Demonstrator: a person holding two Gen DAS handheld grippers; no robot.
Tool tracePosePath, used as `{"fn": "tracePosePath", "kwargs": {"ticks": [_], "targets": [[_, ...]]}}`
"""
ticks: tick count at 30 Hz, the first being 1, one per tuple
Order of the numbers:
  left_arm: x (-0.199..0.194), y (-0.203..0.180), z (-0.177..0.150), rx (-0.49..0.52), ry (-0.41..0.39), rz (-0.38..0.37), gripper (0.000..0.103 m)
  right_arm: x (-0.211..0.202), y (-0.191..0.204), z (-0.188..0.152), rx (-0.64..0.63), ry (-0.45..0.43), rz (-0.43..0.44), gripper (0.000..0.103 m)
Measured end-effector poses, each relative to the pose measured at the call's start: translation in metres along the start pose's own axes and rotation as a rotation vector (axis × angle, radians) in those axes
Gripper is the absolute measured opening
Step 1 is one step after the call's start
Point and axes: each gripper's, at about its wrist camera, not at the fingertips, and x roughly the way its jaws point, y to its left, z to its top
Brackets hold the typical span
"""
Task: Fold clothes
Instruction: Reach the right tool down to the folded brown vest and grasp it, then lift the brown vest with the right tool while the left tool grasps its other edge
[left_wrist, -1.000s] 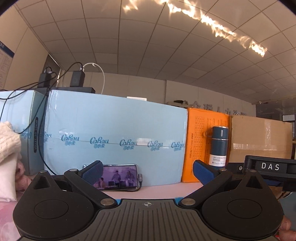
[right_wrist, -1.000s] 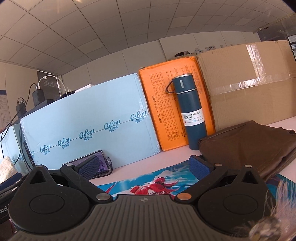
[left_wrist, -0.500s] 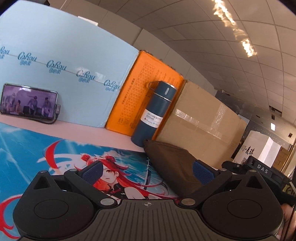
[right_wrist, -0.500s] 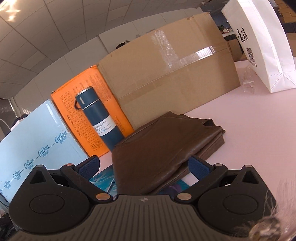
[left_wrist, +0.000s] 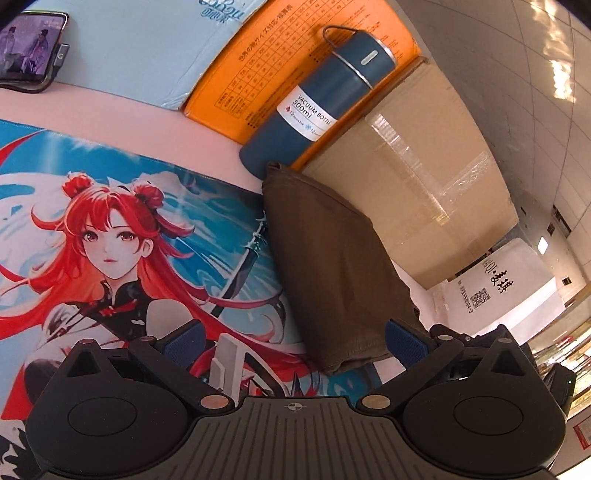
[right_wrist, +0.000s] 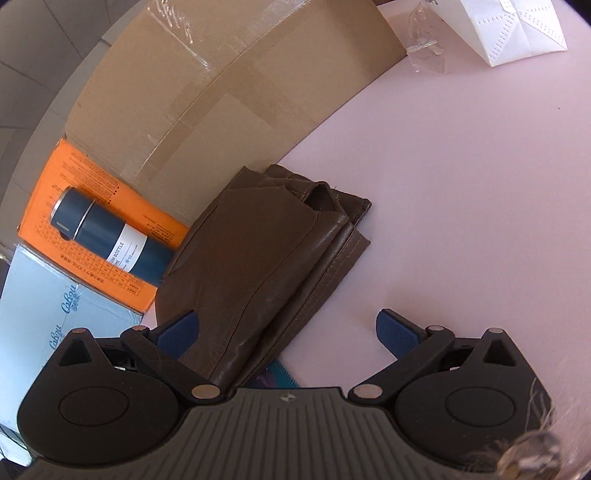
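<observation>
A folded brown garment (left_wrist: 332, 266) lies on the pink table, its near end over the edge of an anime-print mat (left_wrist: 110, 236). In the right wrist view the garment (right_wrist: 255, 266) shows stacked folded layers. My left gripper (left_wrist: 293, 341) is open and empty, above the mat and the garment's near end. My right gripper (right_wrist: 286, 332) is open and empty, above the garment's near right edge, with its left finger over the cloth.
A blue vacuum bottle (left_wrist: 314, 110) stands just behind the garment, against an orange box (left_wrist: 258, 74). A cardboard box (right_wrist: 229, 85), a light blue box (left_wrist: 147, 44) and a phone (left_wrist: 27, 48) line the back. A white paper bag (right_wrist: 509, 29) stands at the right.
Both grippers have swung right and tilted down from looking at the back wall to looking at the table. The garment now fills both views. Both stay open.
</observation>
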Motion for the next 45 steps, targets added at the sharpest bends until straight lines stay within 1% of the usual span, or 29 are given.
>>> {"fn": "tracePosePath", "kwargs": {"ticks": [3, 7, 9, 11, 14, 16, 17, 18, 19, 20, 21, 23, 25, 27, 28, 29, 30, 31, 32, 34, 36, 39, 42, 45], "targets": [[0.015, -0.006, 0.004, -0.012, 0.032, -0.033, 0.103, 0.008, -0.013, 0.008, 0.097, 0.023, 0.089, 0.103], [0.037, -0.017, 0.011, -0.026, 0.057, -0.066, 0.103, 0.021, -0.008, 0.012, 0.096, 0.026, 0.121, 0.103], [0.049, -0.021, 0.014, -0.045, 0.07, -0.101, 0.103, 0.029, -0.006, 0.015, 0.116, 0.028, 0.147, 0.103], [0.058, -0.026, 0.011, -0.026, 0.06, -0.129, 0.103, 0.036, -0.007, 0.019, 0.179, 0.023, 0.177, 0.103], [0.07, -0.034, 0.005, 0.008, 0.041, -0.17, 0.103, 0.041, -0.017, 0.024, 0.323, -0.011, 0.244, 0.103], [0.072, -0.036, 0.002, 0.045, 0.032, -0.186, 0.103, 0.043, -0.021, 0.025, 0.36, -0.017, 0.277, 0.103], [0.072, -0.036, 0.001, 0.054, 0.028, -0.192, 0.103, 0.046, -0.022, 0.023, 0.37, -0.01, 0.275, 0.097], [0.072, -0.035, 0.0, 0.056, 0.025, -0.196, 0.103, 0.048, -0.024, 0.021, 0.38, -0.004, 0.273, 0.08], [0.072, -0.035, 0.0, 0.055, 0.021, -0.201, 0.103, 0.05, -0.026, 0.02, 0.39, 0.002, 0.271, 0.068], [0.072, -0.034, 0.0, 0.053, 0.018, -0.205, 0.103, 0.052, -0.028, 0.018, 0.4, 0.009, 0.269, 0.042], [0.072, -0.033, -0.001, 0.054, 0.015, -0.208, 0.103, 0.055, -0.03, 0.016, 0.41, 0.015, 0.266, 0.021], [0.071, -0.031, -0.002, 0.062, 0.009, -0.214, 0.102, 0.056, -0.032, 0.014, 0.417, 0.023, 0.269, 0.017], [0.07, -0.028, -0.003, 0.061, -0.011, -0.225, 0.102, 0.049, -0.028, 0.013, 0.384, 0.013, 0.295, 0.014], [0.067, -0.024, -0.003, 0.058, -0.049, -0.206, 0.102, 0.044, -0.023, 0.008, 0.362, 0.031, 0.359, 0.013], [0.065, -0.022, -0.003, 0.056, -0.069, -0.196, 0.099, 0.041, -0.02, 0.006, 0.354, 0.045, 0.397, 0.013], [0.063, -0.019, -0.002, 0.051, -0.087, -0.18, 0.093, 0.038, -0.017, 0.003, 0.345, 0.059, 0.436, 0.013], [0.061, -0.016, -0.002, 0.045, -0.102, -0.167, 0.088, 0.036, -0.015, -0.001, 0.347, 0.073, 0.475, 0.013], [0.057, -0.014, -0.002, 0.037, -0.117, -0.151, 0.075, 0.035, -0.014, -0.005, 0.361, 0.085, 0.514, 0.013], [0.054, -0.012, -0.002, 0.029, -0.132, -0.133, 0.053, 0.033, -0.013, -0.008, 0.373, 0.093, 0.546, 0.012], [0.046, -0.009, -0.004, 0.013, -0.168, -0.112, 0.027, 0.028, -0.008, -0.013, 0.365, 0.081, 0.575, 0.012], [0.033, -0.009, -0.007, 0.031, -0.219, -0.109, 0.023, 0.021, -0.001, -0.018, 0.337, 0.068, 0.584, 0.011], [0.002, -0.019, -0.015, 0.118, -0.301, -0.101, 0.022, 0.008, 0.01, -0.025, 0.283, 0.071, 0.615, 0.012], [-0.036, -0.021, -0.024, 0.2, -0.358, -0.093, 0.022, -0.003, 0.02, -0.039, 0.25, 0.108, 0.683, 0.012], [-0.077, -0.014, -0.033, 0.254, -0.389, -0.074, 0.022, -0.007, 0.028, -0.063, 0.247, 0.171, 0.767, 0.012]]}}
